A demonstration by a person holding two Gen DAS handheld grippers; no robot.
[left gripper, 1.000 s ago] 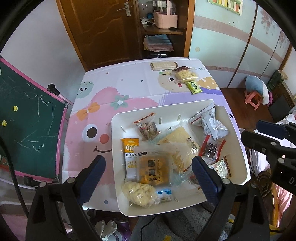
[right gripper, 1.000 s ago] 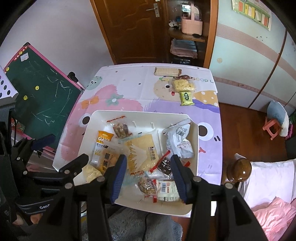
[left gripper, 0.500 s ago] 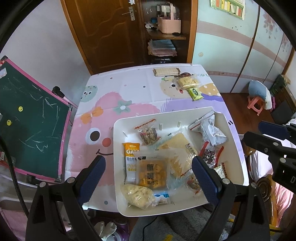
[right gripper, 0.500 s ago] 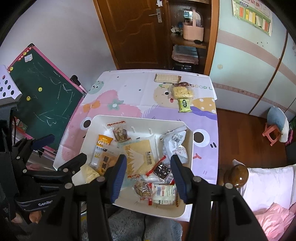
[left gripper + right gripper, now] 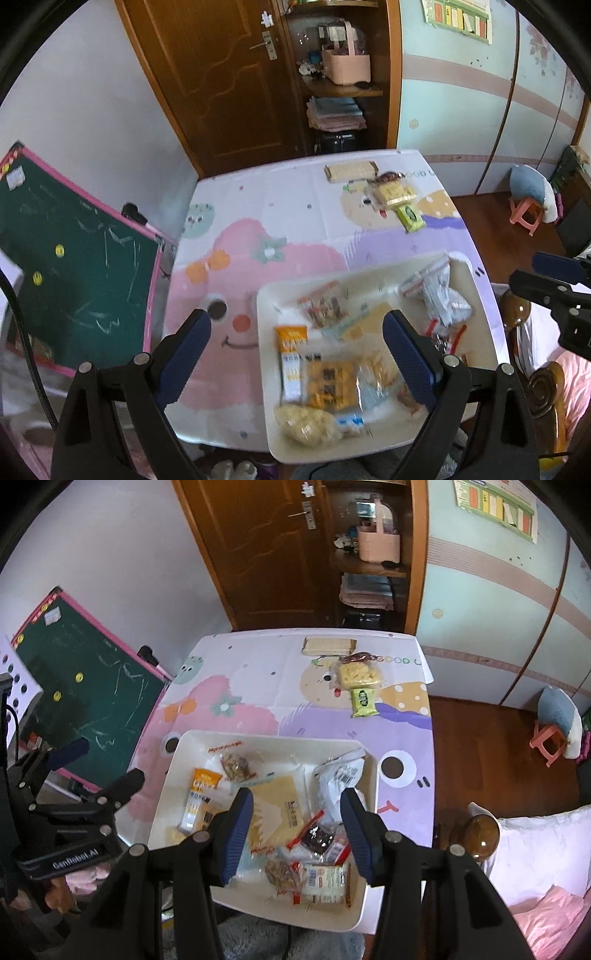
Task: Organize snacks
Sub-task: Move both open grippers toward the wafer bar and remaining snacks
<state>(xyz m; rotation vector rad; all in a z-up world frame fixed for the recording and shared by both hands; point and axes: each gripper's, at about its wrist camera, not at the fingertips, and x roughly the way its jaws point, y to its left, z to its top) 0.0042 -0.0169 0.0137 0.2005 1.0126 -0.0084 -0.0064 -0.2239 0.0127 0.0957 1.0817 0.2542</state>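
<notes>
Our left gripper (image 5: 295,354) fingers stand wide apart, empty; our right gripper (image 5: 297,827) fingers are half spread, gripping nothing. The white tray (image 5: 177,760) of snack packets (image 5: 280,812) lies on the table (image 5: 258,672) below both.

Small bedroom-like room, daylight, no lamp visible. Far wall: dark brown wooden door (image 5: 258,550) with a metal handle; right of it an open wooden shelf niche (image 5: 369,554) holding a pink basket (image 5: 378,544) and folded cloths below. Right side: pale blue wardrobe panels (image 5: 491,602) with a pink stripe, coloured chart (image 5: 496,504) taped high up. Left wall plain whitish. Green chalkboard with pink frame (image 5: 85,686) leans at the left. Reddish-brown wooden floor (image 5: 491,753) on the right, small pink stool (image 5: 548,740) with a cushion on it. Table covered by a pastel cartoon cloth (image 5: 258,686). Near right: pink bedding (image 5: 543,915), round wooden bedpost knob (image 5: 480,836).
</notes>
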